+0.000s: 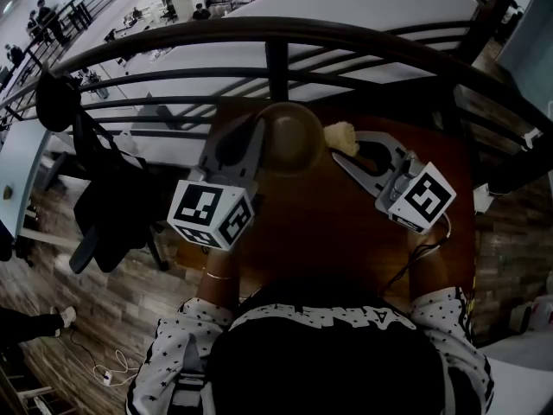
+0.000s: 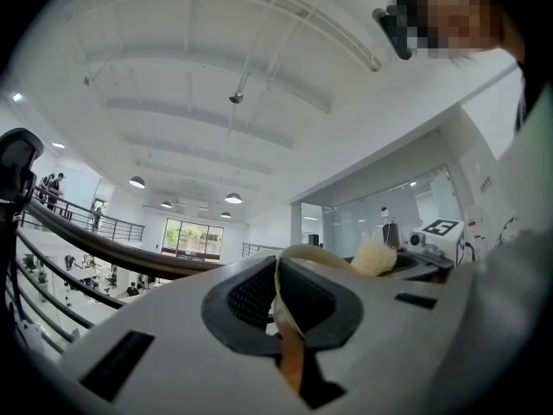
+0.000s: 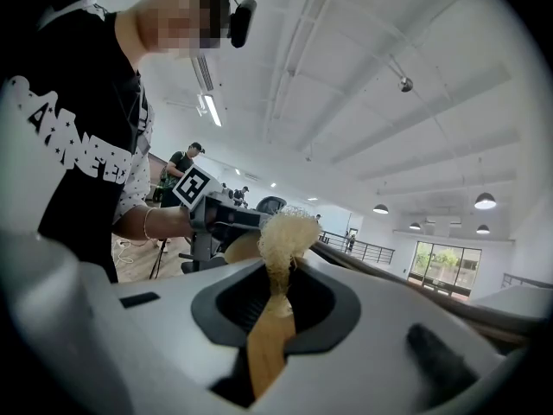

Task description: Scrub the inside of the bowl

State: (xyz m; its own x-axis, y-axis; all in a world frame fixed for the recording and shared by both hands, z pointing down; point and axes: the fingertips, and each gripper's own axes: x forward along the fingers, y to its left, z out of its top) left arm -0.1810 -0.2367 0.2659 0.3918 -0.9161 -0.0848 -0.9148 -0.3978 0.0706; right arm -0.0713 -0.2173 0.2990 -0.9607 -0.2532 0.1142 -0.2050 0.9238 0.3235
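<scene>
A brown wooden bowl (image 1: pixel 289 137) is held up over the wooden table (image 1: pixel 346 232), tilted on its side. My left gripper (image 1: pixel 257 132) is shut on its rim. In the left gripper view the thin tan rim (image 2: pixel 285 305) runs between the pads of that gripper (image 2: pixel 281 299). My right gripper (image 1: pixel 347 151) is shut on the wooden handle (image 3: pixel 268 340) of a scrub brush. The brush's pale fibre head (image 1: pixel 342 137) sits just at the bowl's right edge. From the right gripper view the brush head (image 3: pixel 285 232) stands in front of the bowl (image 3: pixel 242 249).
A dark metal railing (image 1: pixel 276 37) curves just behind the table, with a drop to a lower floor beyond it. A black coat (image 1: pixel 104 197) hangs on the railing at left. A thin cable (image 1: pixel 419 258) lies on the table at right.
</scene>
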